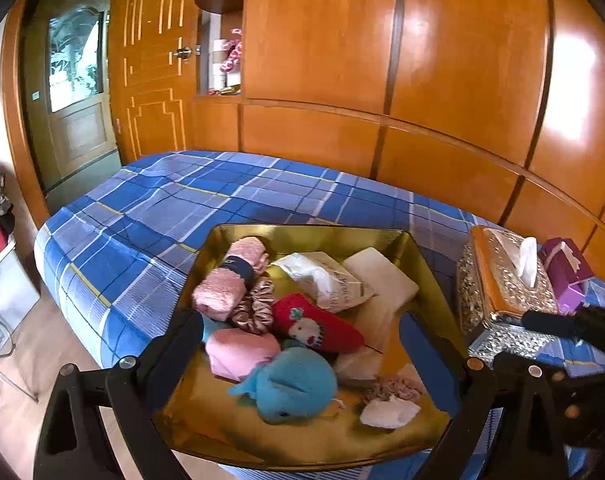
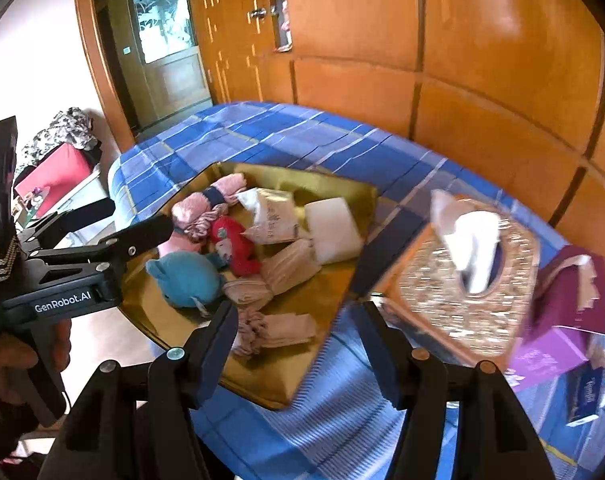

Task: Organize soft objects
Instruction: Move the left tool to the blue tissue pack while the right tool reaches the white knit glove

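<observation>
Gold tray [image 1: 418,248] of soft things beyond left gripper [image 1: 302,344] fingers, none gripped.

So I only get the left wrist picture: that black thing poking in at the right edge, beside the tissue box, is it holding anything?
Observer: No. The right gripper is open, with nothing between its fingers.
Operator: What does it point at?
Observer: Its fingers frame the near corner of the gold tray and the blue checked bedcover.
Operator: Anything by the purple box?
Observer: Yes, a small dark blue packet just in front of it.
</observation>
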The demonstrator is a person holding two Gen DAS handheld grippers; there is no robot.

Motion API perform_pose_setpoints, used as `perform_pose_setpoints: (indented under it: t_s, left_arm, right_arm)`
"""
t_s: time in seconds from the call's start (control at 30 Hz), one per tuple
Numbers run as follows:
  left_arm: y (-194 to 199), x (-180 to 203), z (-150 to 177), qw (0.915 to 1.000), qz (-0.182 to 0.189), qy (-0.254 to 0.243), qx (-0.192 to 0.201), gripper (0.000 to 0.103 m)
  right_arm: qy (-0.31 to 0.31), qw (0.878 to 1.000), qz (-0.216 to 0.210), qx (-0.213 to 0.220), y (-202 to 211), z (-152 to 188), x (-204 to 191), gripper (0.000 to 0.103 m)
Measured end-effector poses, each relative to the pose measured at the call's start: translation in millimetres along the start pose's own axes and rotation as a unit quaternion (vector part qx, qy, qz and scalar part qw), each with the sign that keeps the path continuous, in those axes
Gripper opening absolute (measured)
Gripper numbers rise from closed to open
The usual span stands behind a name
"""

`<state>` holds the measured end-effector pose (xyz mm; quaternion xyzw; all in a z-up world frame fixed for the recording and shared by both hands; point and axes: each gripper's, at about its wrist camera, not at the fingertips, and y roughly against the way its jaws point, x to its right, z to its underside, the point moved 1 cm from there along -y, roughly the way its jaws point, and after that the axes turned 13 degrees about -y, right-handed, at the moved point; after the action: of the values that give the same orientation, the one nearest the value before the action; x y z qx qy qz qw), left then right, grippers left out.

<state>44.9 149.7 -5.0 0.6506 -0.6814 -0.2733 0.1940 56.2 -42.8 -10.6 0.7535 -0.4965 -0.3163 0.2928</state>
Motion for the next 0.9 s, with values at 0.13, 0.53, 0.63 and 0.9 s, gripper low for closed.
perform_pose_setpoints:
  t_s: [0.13,0.53,0.63,0.9]
  left_arm:
    - [3,12,0,0.9998,0.013,-0.016,0.004,0.099]
    - [9,55,6,0.9964,0.052,-0.067,0.000,0.099]
    - [15,67,6,0.9945,0.065,-0.082,0.004,0.099]
    - [33,107,4,0.9853,0.107,-0.132,0.016,0.099]
  right_arm:
    - [-0.016,0.999,0.015,0.027,21,0,22,0.063]
    - [-0.114,0.986,0.077,0.097,89,6,128,0.063]
    - [-0.151,0.978,0.102,0.103,99,12,163,0.063]
    - [-0.275,0.937,0.176,0.122,127,42,266,0.063]
